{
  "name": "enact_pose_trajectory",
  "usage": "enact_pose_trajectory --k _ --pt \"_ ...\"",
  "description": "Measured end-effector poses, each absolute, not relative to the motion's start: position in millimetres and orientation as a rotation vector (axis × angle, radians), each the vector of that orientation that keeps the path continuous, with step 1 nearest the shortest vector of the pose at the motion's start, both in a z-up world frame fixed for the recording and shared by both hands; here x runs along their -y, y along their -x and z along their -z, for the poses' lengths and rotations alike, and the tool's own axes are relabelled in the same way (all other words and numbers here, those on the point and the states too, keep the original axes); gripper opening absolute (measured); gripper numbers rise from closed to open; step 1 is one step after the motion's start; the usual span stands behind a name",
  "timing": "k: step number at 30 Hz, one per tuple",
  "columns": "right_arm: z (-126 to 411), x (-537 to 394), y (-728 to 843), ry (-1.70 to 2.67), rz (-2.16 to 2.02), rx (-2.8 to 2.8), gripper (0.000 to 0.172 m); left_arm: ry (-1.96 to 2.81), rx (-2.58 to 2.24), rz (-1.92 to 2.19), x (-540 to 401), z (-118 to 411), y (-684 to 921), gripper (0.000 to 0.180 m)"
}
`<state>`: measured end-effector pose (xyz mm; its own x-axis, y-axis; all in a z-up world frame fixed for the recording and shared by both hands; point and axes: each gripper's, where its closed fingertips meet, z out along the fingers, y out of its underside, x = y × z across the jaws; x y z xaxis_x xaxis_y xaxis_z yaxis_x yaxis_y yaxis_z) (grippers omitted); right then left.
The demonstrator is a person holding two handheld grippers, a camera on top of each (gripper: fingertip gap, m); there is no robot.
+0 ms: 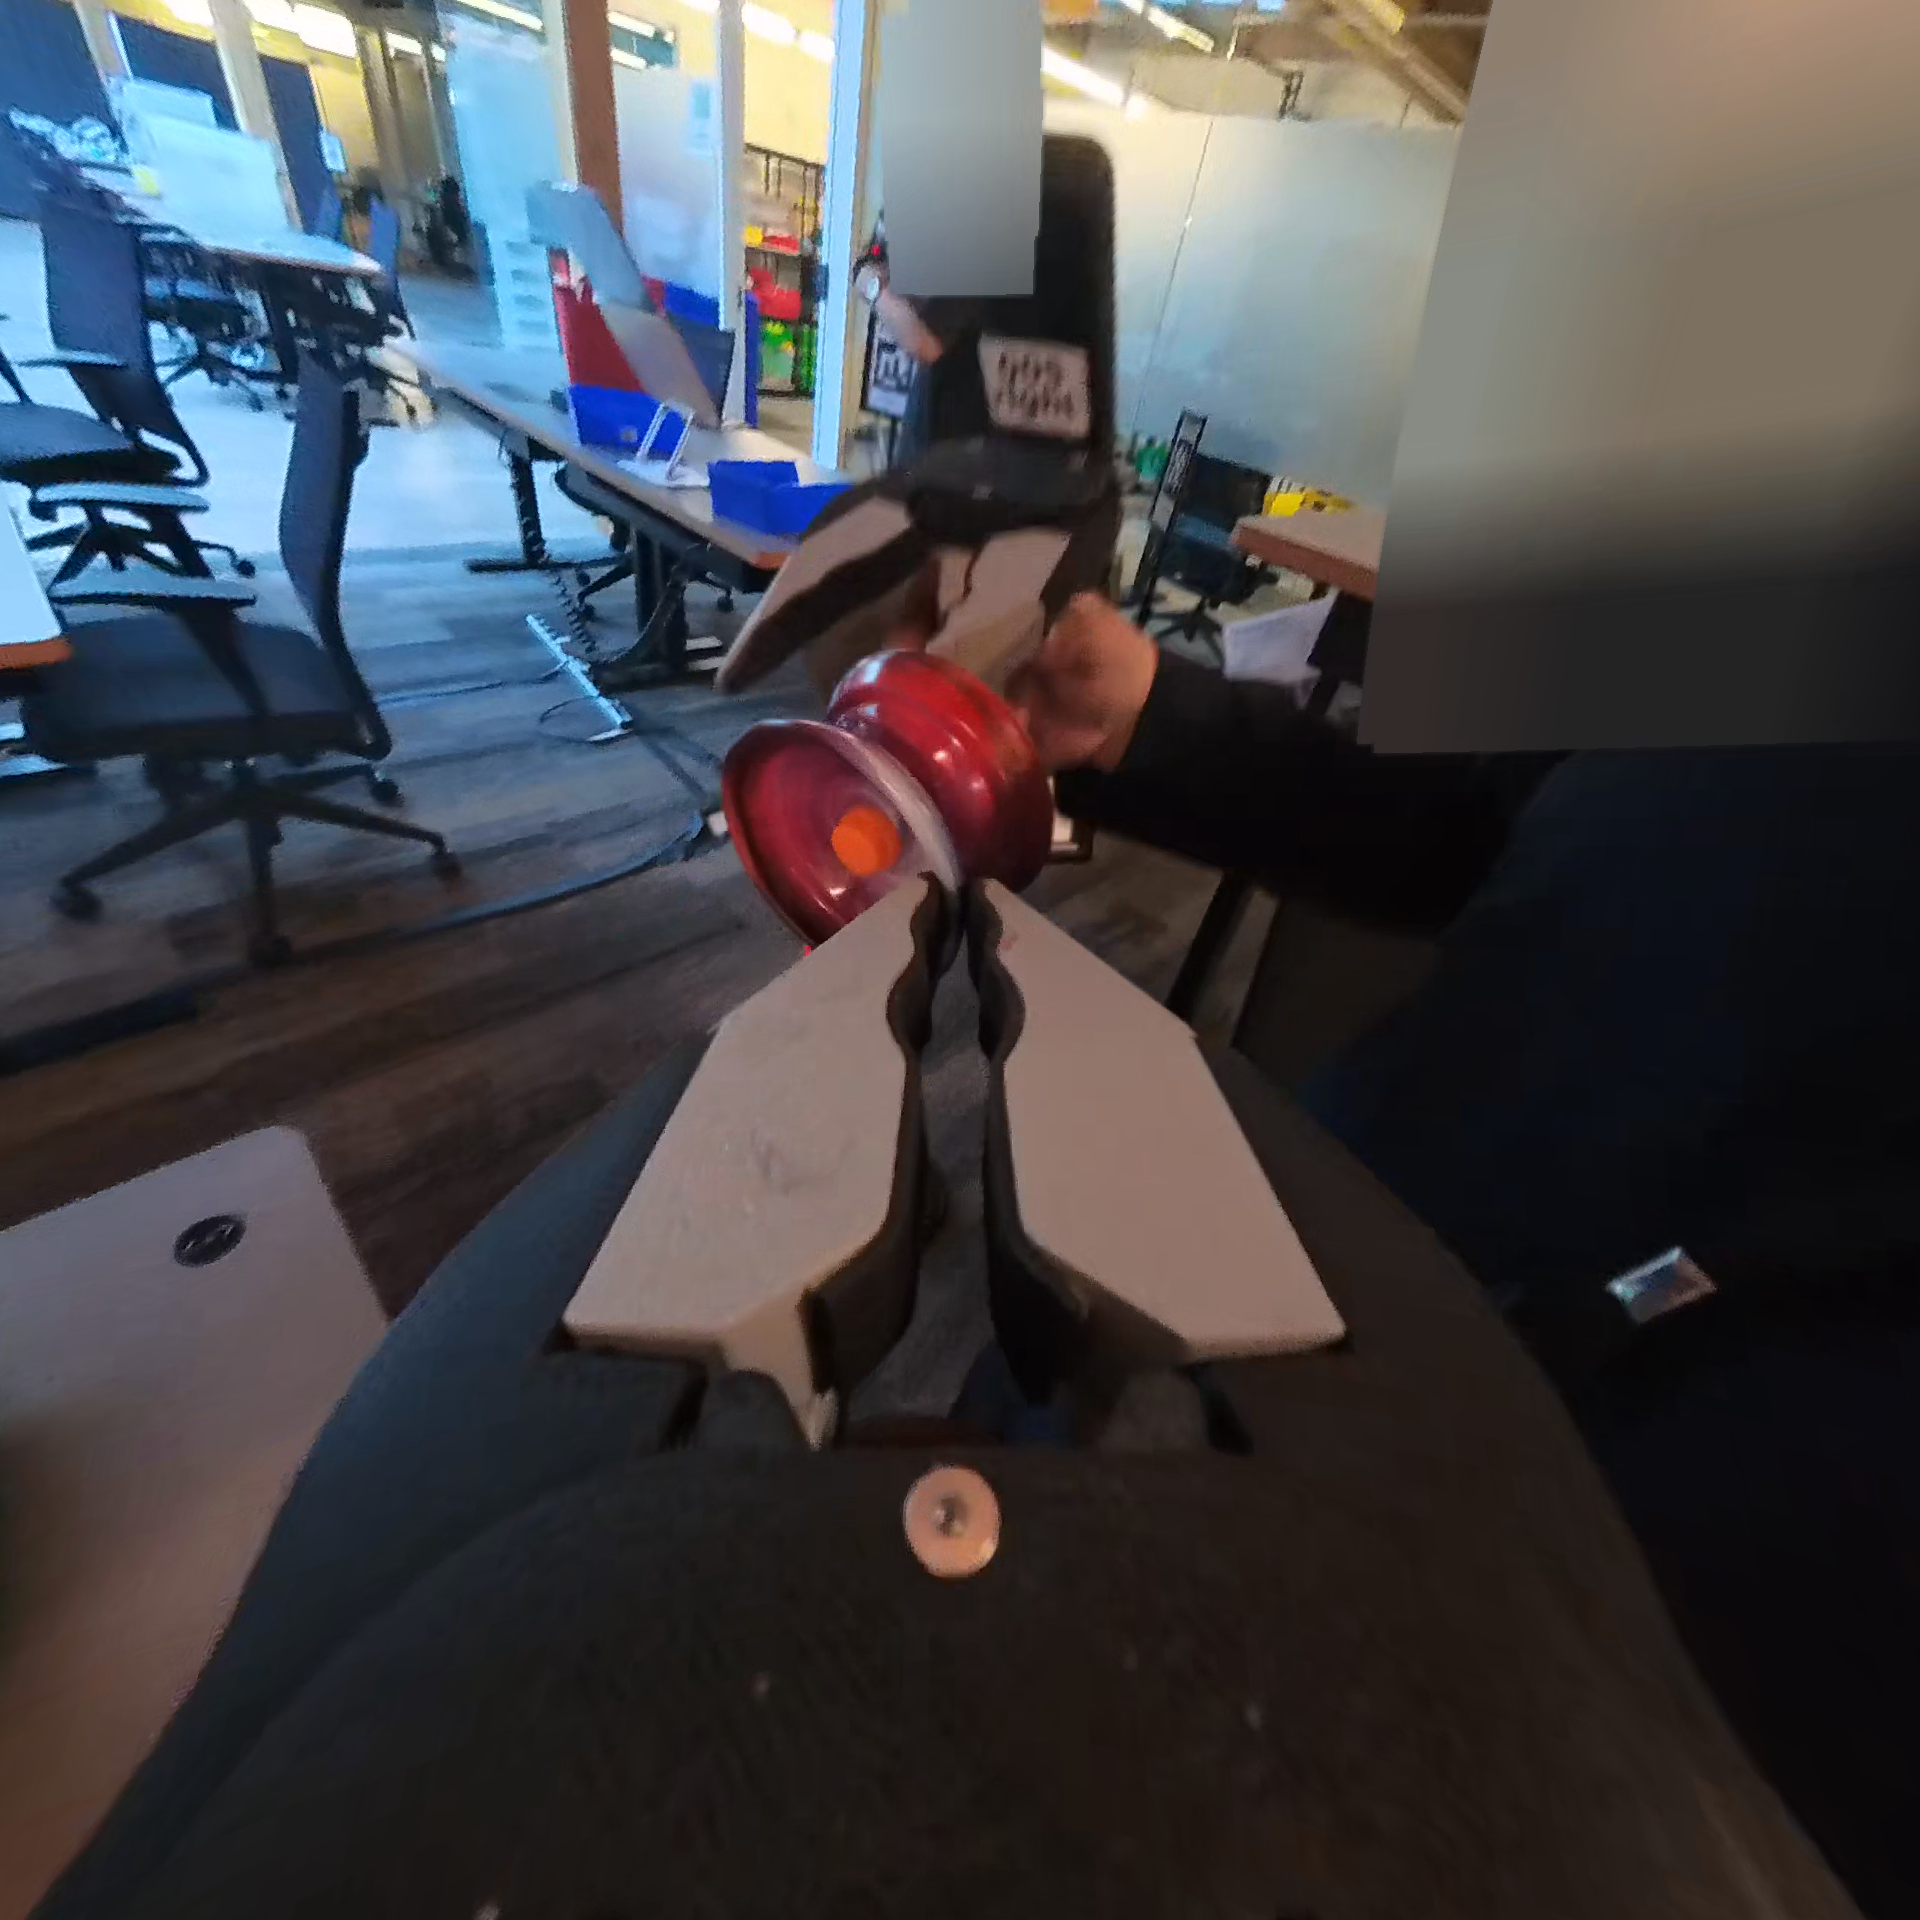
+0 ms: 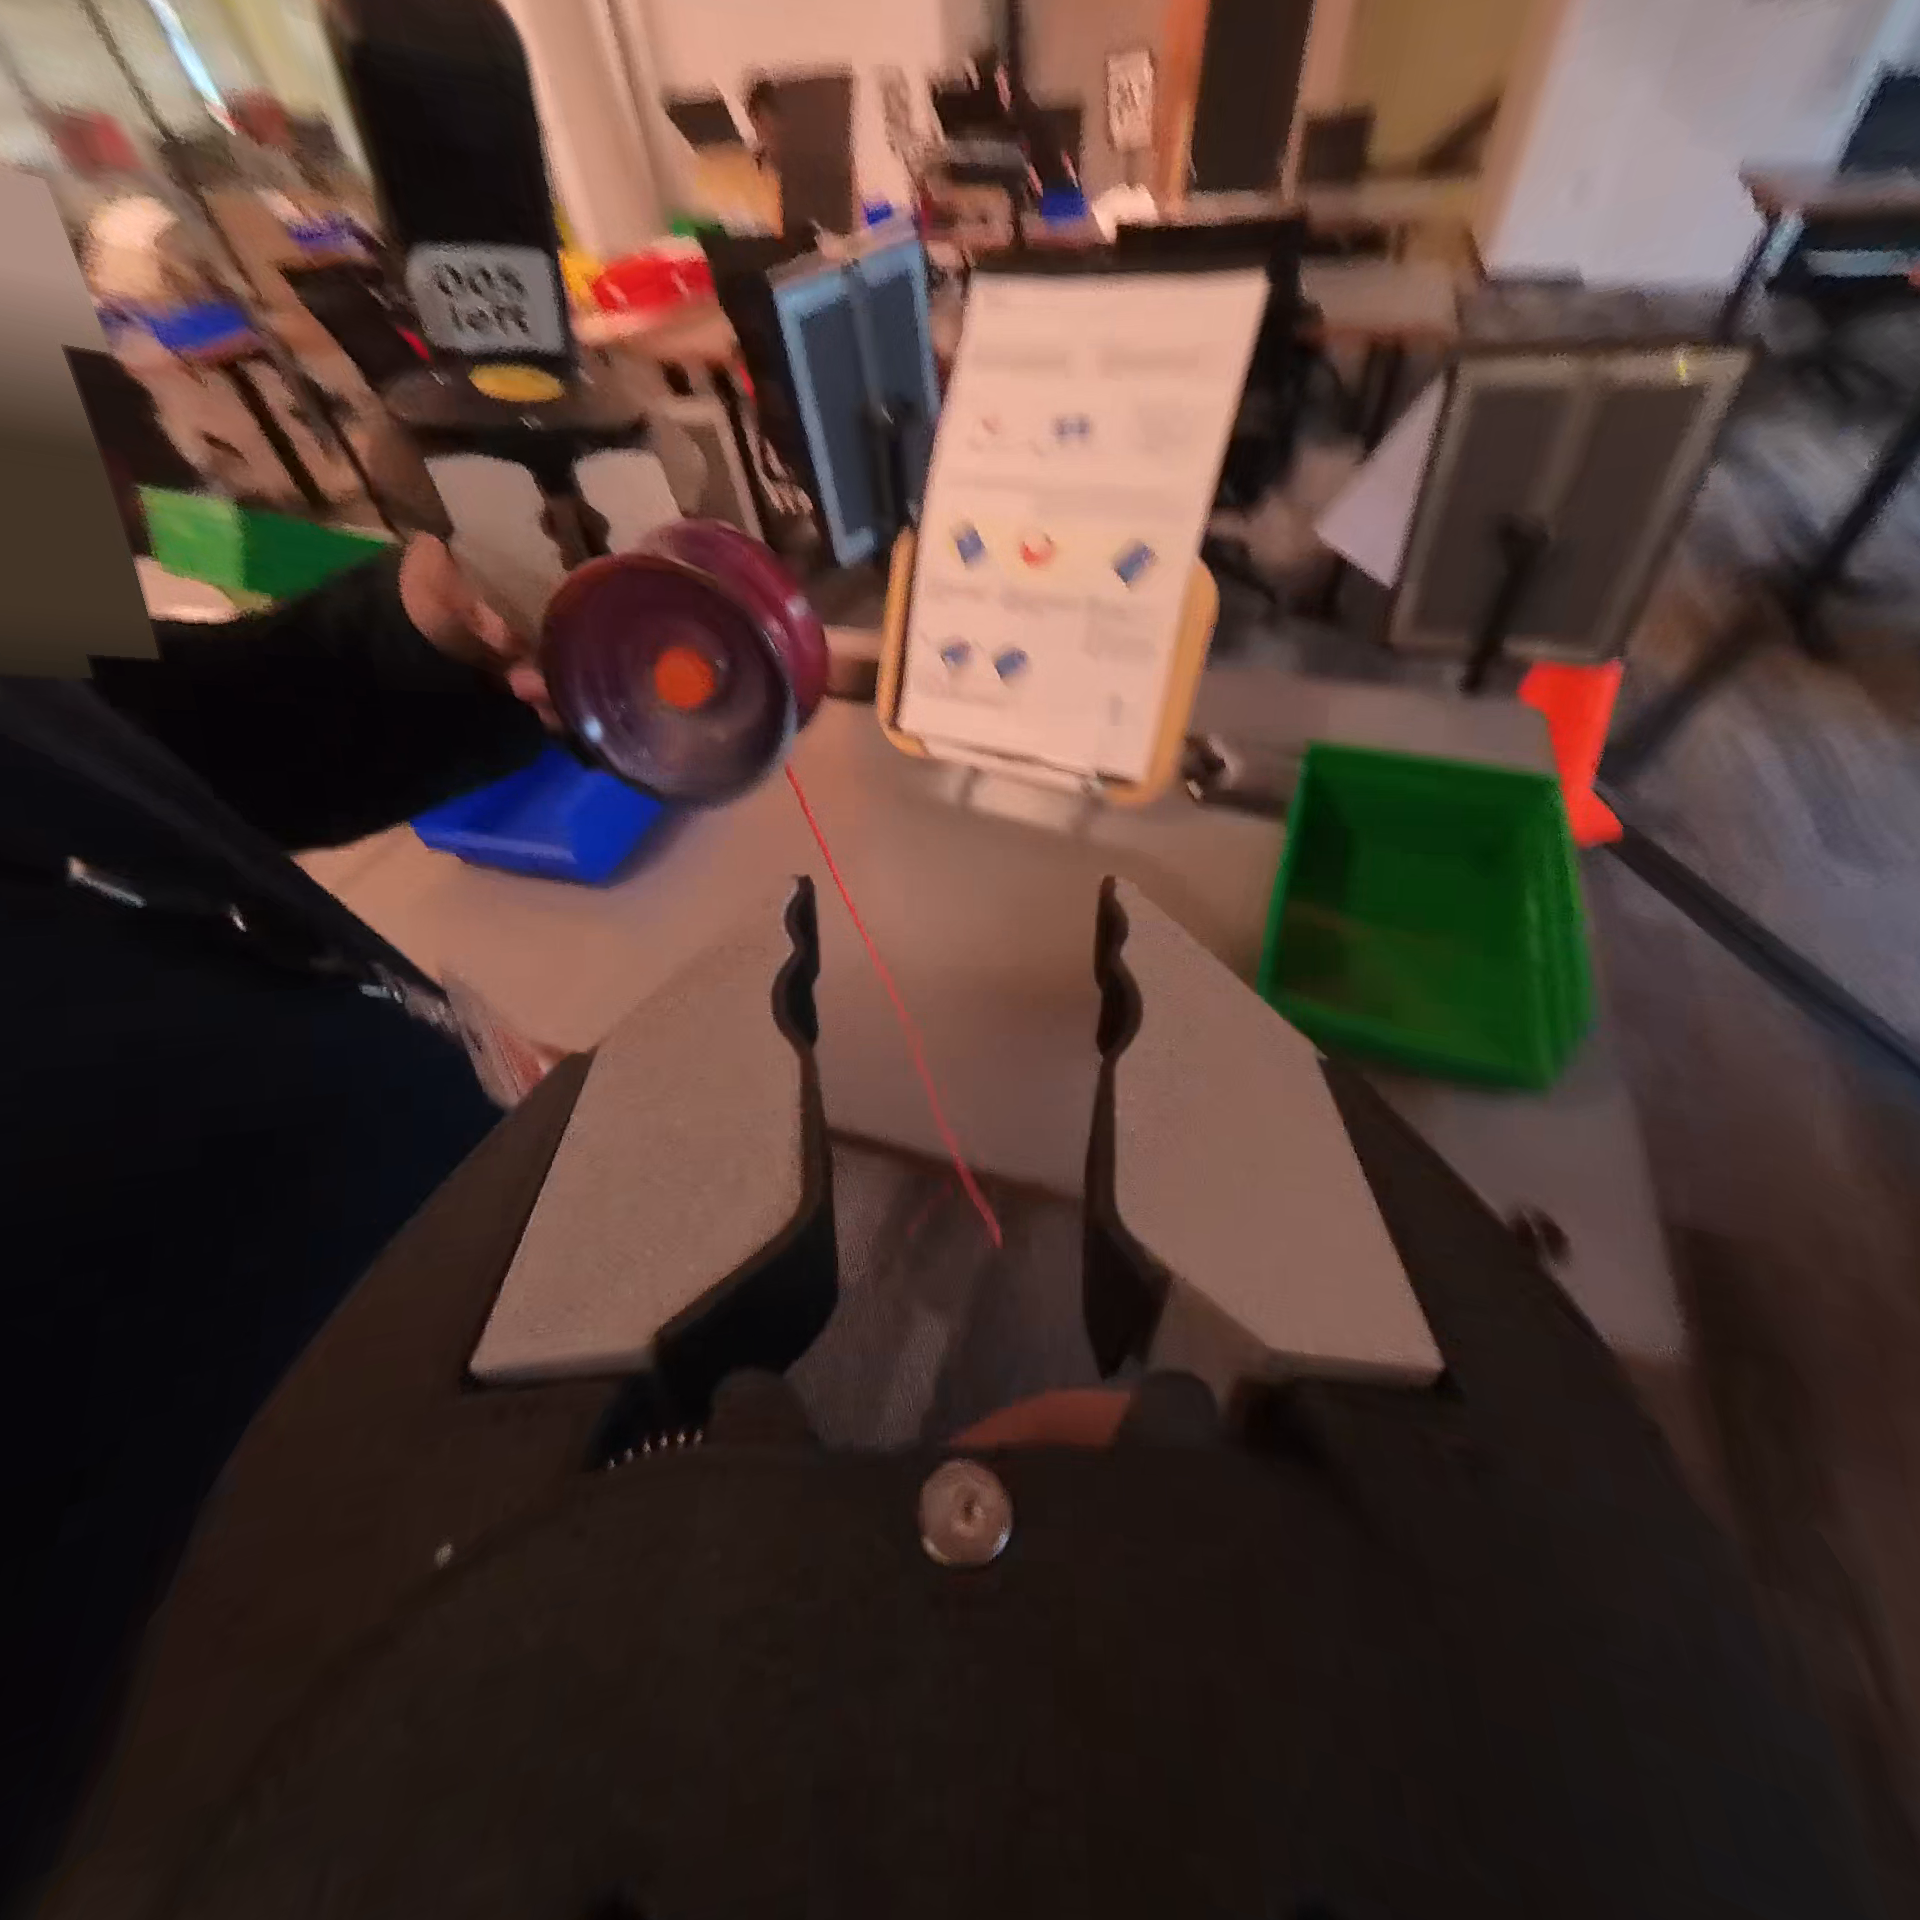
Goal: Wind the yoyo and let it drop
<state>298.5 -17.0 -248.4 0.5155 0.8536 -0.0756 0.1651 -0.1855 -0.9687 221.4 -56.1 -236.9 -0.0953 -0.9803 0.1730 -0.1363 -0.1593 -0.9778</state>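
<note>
two views show the same instant, and i start with my left wrist view: my left gripper (image 1: 954, 896) has its grey fingers (image 1: 831, 1049) drawn together, only a thin dark slit between the wavy black pads, and the tips reach the groove of the glossy dark red yoyo with an orange centre cap (image 1: 883, 795). whether the pads pinch the string or part of the yoyo there i cannot tell, since the tips hide it. the yoyo is in the air above the dark wood floor (image 1: 364, 997), tilted, one face toward me. just behind it my right gripper (image 1: 883, 644) points down with its fingers spread, and a hand (image 1: 1091, 681) in a dark sleeve shows beside it. black office chairs (image 1: 208, 623) and long desks with blue bins (image 1: 764, 494) stand farther back. from my right wrist view, my right gripper (image 2: 954, 894) has its fingers (image 2: 686, 1143) wide apart with nothing pressed between the pads. a thin red string (image 2: 883, 987) runs from the yoyo (image 2: 681, 675), up and to the left, down through the open gap toward the gripper body. a blue tray (image 2: 540, 821), a green plastic bin (image 2: 1434, 925) and a white instruction sheet on a stand (image 2: 1081, 520) sit on the grey table (image 2: 987, 831) beyond; this view is blurred.
</note>
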Motion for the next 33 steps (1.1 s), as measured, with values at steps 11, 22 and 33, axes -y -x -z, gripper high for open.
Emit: enact_pose_trajectory --k 11,22,33 --pt "298 18 -220 1.631 -0.915 0.934 0.009 1.338 -1.050 1.375 46 207 -224 0.001" --pt "308 17 -207 1.740 -1.049 0.835 0.027 1.379 -0.908 1.322 20 210 -219 0.001" --pt "283 6 -224 1.701 -0.875 0.827 0.019 1.413 -0.947 1.304 18 214 -220 0.001"
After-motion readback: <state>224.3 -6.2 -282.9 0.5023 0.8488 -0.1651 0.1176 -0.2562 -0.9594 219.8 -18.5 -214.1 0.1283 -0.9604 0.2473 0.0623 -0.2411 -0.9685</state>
